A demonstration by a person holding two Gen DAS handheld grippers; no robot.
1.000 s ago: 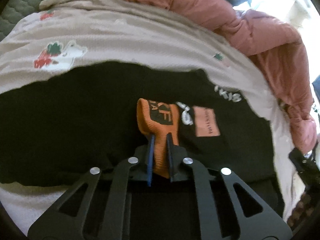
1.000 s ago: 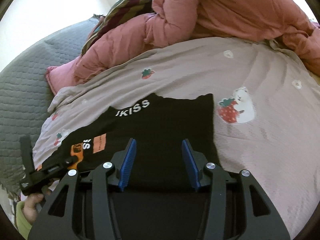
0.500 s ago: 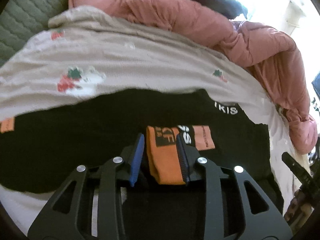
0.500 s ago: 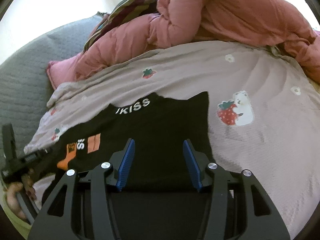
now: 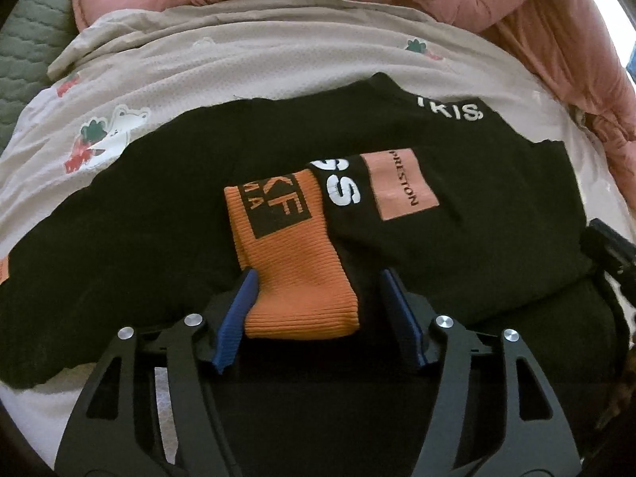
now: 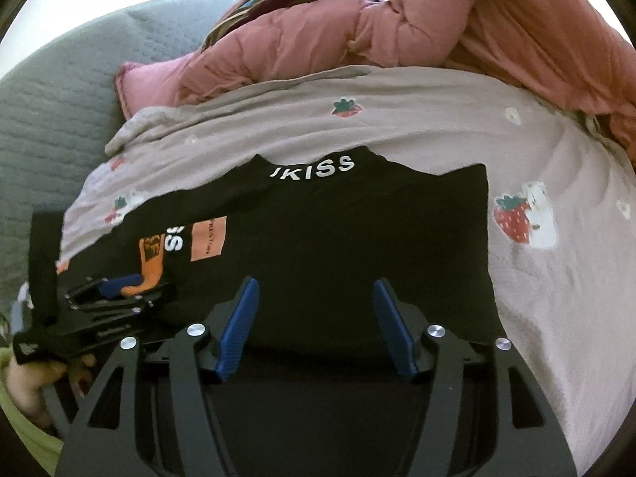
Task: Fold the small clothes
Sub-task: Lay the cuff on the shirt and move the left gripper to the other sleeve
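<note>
On the strawberry-print bedsheet (image 6: 437, 135) lies a black sweatshirt (image 6: 357, 230), spread flat with its lettered collar towards the pink duvet (image 6: 457, 24) heaped at the far side. One sleeve is already folded in across the chest: its orange ribbed cuff (image 5: 294, 262) rests on the black body, just beside the pink patch (image 5: 401, 185) and the white letters.

The left gripper (image 5: 318, 302) straddles that cuff — its jaws are opening, the left blue pad touching the cuff's edge and the right pad clear of it, so the cuff looks released rather than gripped. The right gripper (image 6: 314, 306) hovers over the garment's lower part, jaws opening too, with only flat black cloth beneath and nothing pinched between them. A hand (image 6: 28, 389) bearing the left gripper shows at the lower left of the right wrist view.

By my reading the first sleeve fold is done; the other sleeve and the fold of the body remain, though the rest of the garment is partly out of view.
</note>
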